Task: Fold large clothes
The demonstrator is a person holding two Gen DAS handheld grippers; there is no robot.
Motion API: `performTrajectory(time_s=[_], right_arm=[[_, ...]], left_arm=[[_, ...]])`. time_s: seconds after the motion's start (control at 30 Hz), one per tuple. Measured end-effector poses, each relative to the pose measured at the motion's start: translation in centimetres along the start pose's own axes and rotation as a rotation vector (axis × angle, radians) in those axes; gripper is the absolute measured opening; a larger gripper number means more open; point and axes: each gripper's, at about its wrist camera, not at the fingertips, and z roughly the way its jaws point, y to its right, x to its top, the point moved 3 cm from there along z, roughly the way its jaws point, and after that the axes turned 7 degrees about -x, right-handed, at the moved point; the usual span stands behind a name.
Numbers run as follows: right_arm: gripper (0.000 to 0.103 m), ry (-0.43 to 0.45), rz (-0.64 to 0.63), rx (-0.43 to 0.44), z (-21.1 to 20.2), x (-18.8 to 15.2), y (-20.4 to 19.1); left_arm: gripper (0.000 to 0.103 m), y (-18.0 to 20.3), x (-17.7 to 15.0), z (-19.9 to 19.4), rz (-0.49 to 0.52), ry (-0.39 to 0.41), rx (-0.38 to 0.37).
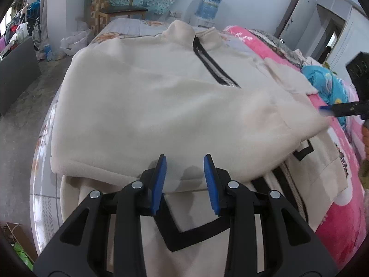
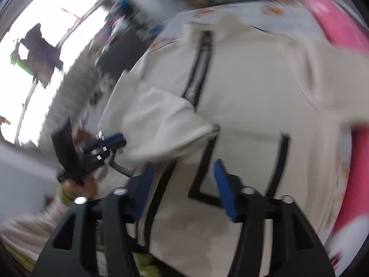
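Jacket (image 1: 161,106) on bed (image 1: 341,226); chair (image 1: 115,7) behind; blanket (image 1: 322,80) right

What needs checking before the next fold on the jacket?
1. Left hand-held gripper open, holding nothing: ok.
2. Right hand-held gripper open, over the jacket: ok.
3. Jacket lying on the bed: ok.
4. Zipper facing up: ok.
5. One side flap already folded over the front: ok.
6. Fold edges lying even: cannot tell, right wrist view is blurred.

Wooden chair (image 1: 115,2) – water dispenser (image 1: 208,5) against wall; pink blanket (image 1: 341,207), blue cloth (image 1: 322,80).
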Motion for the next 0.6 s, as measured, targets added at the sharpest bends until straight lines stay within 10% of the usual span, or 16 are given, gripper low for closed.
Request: performTrajectory(time_s=[0.2, 0.6], right_arm=[[0.062, -0.063, 0.243, 0.194, 1.9, -3.0, 1.3], [0.061, -0.167, 0.374, 0.18, 8.0, -3.4, 0.5]], left_arm=[[0.032, 0.2, -0.1, 0.0, 0.012, 0.004, 0.019], [0.032, -0.1, -0.4, -0.2, 0.002, 0.025, -0.004]])
